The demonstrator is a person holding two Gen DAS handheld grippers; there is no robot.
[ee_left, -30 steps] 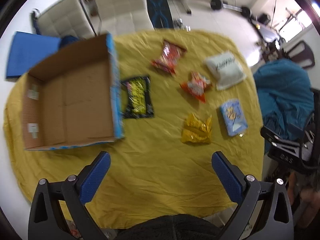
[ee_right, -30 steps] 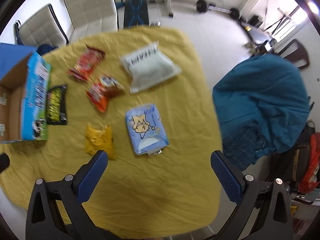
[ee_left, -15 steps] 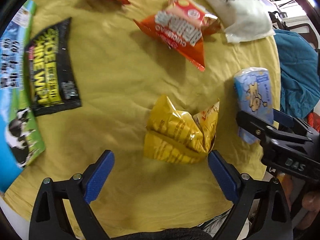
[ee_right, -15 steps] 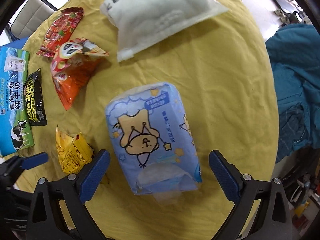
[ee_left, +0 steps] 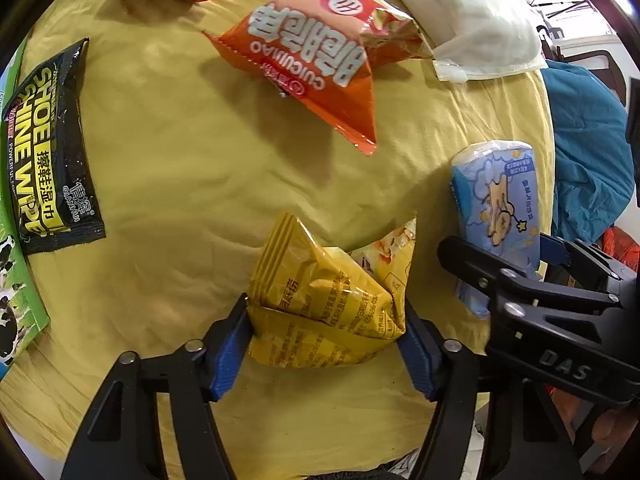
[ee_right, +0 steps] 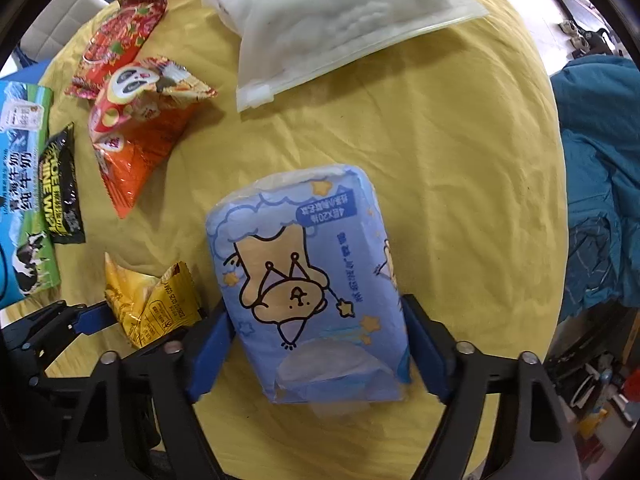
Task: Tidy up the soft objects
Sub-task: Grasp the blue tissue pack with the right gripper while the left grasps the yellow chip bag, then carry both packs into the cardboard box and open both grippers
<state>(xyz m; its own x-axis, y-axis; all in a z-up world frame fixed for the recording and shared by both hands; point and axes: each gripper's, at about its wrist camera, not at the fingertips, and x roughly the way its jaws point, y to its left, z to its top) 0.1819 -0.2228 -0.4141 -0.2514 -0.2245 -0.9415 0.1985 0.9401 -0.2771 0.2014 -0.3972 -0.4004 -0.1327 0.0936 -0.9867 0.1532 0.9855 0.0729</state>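
A crumpled yellow snack bag lies on the yellow tablecloth. My left gripper straddles the bag. Its jaws are closing and both blue pads press the bag's sides. To the right lies a blue tissue pack with a cartoon bear. My right gripper points down over the pack. Its jaws are closing too, with the pads against both long sides. In the left wrist view the tissue pack shows with the right gripper's black fingers around its near end.
An orange snack bag, a red pack, a white zip pouch and a black shoe-wipes pack lie farther back. A blue-green milk carton box stands at the left edge. Teal fabric hangs off the table's right.
Both grippers have dropped from high above the table onto their items. The left jaws have narrowed onto the yellow bag, and the right jaws have narrowed onto the tissue pack.
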